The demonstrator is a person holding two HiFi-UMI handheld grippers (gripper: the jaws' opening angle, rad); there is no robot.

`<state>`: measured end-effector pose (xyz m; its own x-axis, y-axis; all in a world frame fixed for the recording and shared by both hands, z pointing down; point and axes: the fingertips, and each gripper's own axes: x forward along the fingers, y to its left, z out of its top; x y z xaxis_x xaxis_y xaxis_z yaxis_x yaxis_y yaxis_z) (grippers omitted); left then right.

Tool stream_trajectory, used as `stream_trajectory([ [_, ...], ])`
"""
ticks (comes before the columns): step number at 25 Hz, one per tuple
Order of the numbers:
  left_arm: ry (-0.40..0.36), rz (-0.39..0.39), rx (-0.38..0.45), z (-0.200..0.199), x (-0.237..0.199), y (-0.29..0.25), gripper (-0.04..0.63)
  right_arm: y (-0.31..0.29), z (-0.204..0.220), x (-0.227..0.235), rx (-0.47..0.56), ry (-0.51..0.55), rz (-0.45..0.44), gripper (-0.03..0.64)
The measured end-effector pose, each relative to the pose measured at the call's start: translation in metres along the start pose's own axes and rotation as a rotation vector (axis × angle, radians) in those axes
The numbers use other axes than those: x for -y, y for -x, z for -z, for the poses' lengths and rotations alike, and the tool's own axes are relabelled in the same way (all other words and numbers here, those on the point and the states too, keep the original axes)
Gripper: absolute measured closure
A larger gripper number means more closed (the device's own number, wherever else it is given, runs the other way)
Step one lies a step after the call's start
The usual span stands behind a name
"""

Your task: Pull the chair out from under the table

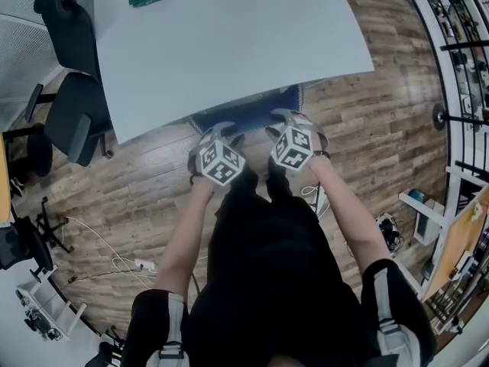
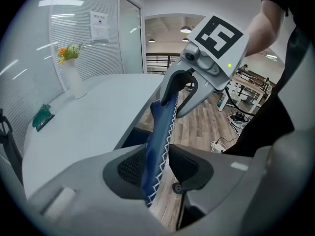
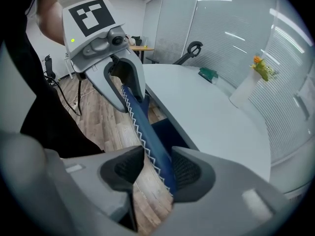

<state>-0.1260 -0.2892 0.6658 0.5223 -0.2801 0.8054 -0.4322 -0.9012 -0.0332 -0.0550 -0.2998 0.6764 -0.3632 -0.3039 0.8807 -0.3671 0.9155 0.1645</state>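
you wear a black top [image 1: 267,266] with short black sleeves [image 1: 382,285] banded in pale grey. your left tool [image 2: 158,167] and right tool [image 3: 156,170] are grey with dark ribbed pads [image 3: 127,167]; beside each black-and-white marker cube [image 1: 220,163] glows a small green light [image 2: 230,66].

Blue chair [image 1: 246,113] under white table [image 1: 229,44]

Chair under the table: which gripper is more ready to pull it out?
Probably left. The left gripper's pads sit against both sides of the blue chair back. The right gripper straddles it too, but a gap shows beside one pad.
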Motion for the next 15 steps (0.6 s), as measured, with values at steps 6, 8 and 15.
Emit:
stream_trajectory([
  [6, 0.013, -0.014, -0.016, 0.003, 0.005, 0.000, 0.440, 0.001, 0.002, -0.005, -0.002, -0.010, 0.000, 0.448],
  [8, 0.018, -0.011, -0.023, 0.006, 0.010, -0.001, 0.440, 0.001, 0.004, -0.010, -0.001, -0.005, 0.007, 0.449],
  [15, 0.061, 0.033, -0.061, 0.021, 0.047, -0.002, 0.437, 0.005, 0.025, -0.046, -0.014, 0.014, -0.048, 0.465],
])
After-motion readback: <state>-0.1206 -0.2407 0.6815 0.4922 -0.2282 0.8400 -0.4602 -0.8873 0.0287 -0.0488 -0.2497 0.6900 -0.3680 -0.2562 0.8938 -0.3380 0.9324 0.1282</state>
